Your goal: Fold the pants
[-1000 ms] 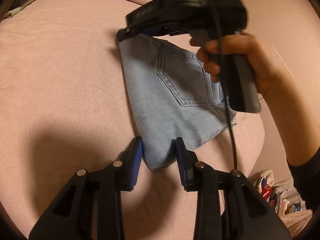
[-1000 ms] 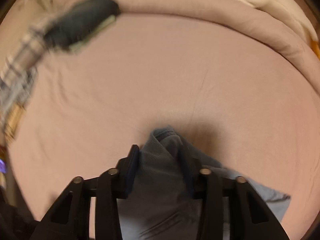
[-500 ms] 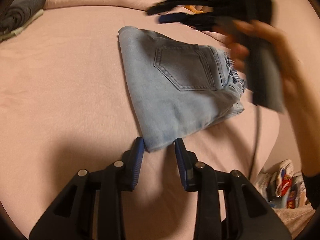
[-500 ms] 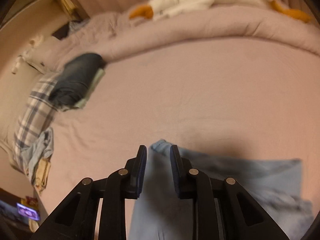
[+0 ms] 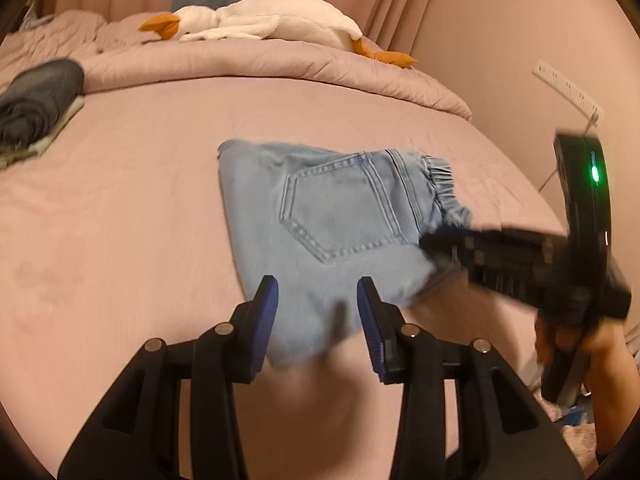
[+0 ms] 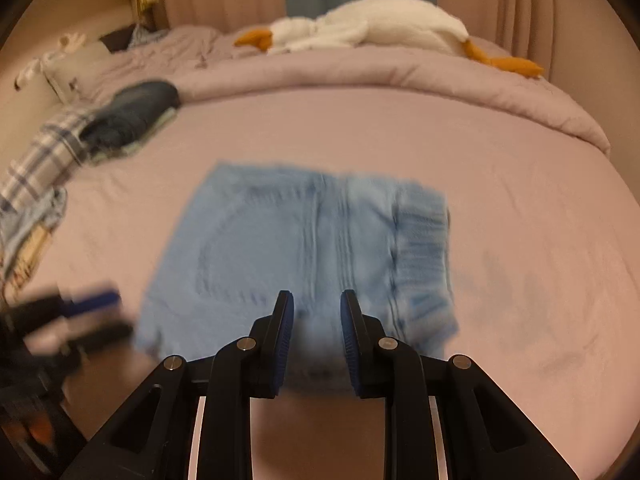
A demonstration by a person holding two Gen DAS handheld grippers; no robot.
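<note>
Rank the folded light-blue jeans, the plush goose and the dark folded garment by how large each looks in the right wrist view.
1. Folded light-blue jeans, largest, though nearest the camera.
2. Plush goose.
3. Dark folded garment, smallest.

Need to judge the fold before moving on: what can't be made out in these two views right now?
- Jeans: right wrist view, motion blur smears seams.
- Jeans' near edge: left wrist view, left gripper covers part.
- Right gripper: left wrist view, blurred; fingertips unclear.
</note>
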